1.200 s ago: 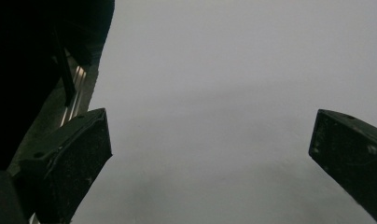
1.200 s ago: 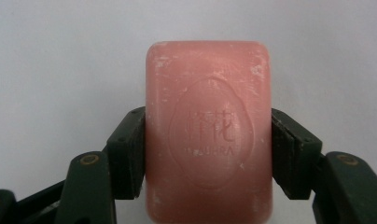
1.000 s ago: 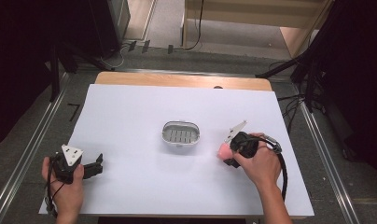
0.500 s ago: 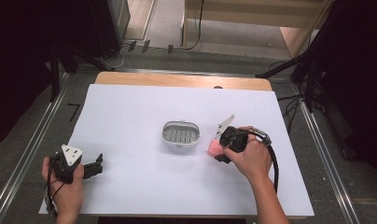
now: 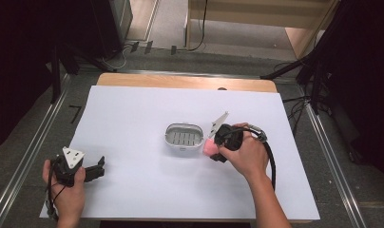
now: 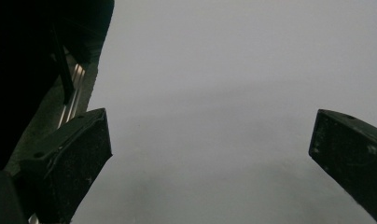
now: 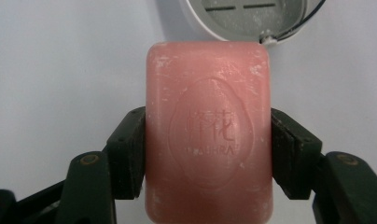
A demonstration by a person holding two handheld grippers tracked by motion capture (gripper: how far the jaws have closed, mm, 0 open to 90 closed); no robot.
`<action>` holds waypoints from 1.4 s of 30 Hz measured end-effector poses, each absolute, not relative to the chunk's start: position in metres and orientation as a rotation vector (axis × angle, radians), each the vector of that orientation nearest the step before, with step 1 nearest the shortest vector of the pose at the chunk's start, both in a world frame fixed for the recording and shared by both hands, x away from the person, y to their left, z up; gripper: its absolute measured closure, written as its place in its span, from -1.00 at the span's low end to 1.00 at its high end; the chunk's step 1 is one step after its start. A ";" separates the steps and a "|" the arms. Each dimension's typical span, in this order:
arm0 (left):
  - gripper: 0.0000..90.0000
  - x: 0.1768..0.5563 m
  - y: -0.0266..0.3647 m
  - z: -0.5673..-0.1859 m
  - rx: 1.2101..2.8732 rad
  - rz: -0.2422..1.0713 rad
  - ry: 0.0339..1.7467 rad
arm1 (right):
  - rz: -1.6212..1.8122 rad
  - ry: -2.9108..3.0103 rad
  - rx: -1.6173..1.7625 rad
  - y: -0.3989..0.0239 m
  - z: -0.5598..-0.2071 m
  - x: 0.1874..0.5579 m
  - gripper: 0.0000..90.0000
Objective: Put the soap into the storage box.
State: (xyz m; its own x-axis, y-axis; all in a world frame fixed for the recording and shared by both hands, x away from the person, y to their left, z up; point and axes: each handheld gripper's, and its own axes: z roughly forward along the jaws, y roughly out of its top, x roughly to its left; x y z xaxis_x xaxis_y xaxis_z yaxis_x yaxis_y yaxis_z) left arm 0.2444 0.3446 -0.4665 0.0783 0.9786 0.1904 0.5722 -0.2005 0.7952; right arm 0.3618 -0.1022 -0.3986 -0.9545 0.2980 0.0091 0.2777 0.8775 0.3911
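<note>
Table: white sheet (image 5: 147, 199) covers the top; a bare wooden strip (image 5: 180, 81) shows along the 12 o'clock edge.

Soap dish: white oval dish (image 5: 183, 137) with a slotted grey insert, near the centre of the sheet, empty. In the right gripper view its rim (image 7: 233, 36) lies just beyond the far end of the bar.

Soap bar: pink rectangular bar (image 7: 209, 130), embossed face up toward the camera, clamped by its two long sides. In the high view the bar (image 5: 209, 148) sits at the dish's 4 o'clock, just beside the rim; whether it touches the rim cannot be told.

Right gripper: right gripper (image 7: 209, 154) has its jaws closed against the bar, one black pad on each side. In the high view it (image 5: 214, 148) is held in the right hand (image 5: 244, 154), at 3 o'clock of the dish, cable looping over the wrist.

Left gripper: left gripper (image 5: 100, 167) lies at 8 o'clock on the sheet, well apart from the dish, in the left hand (image 5: 69, 194). In the left gripper view the jaws stand wide apart over bare sheet, nothing between them.

Change since earlier frames: right hand and bar have shifted toward 9 o'clock, from well clear of the dish to just beside it. Dish and left gripper unchanged in position; left jaws stay apart.
</note>
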 end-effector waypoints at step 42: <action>-1.00 0.245 0.346 -0.467 1.826 0.984 1.538 | 0.635 3.011 0.287 -0.028 -0.380 0.399 -0.15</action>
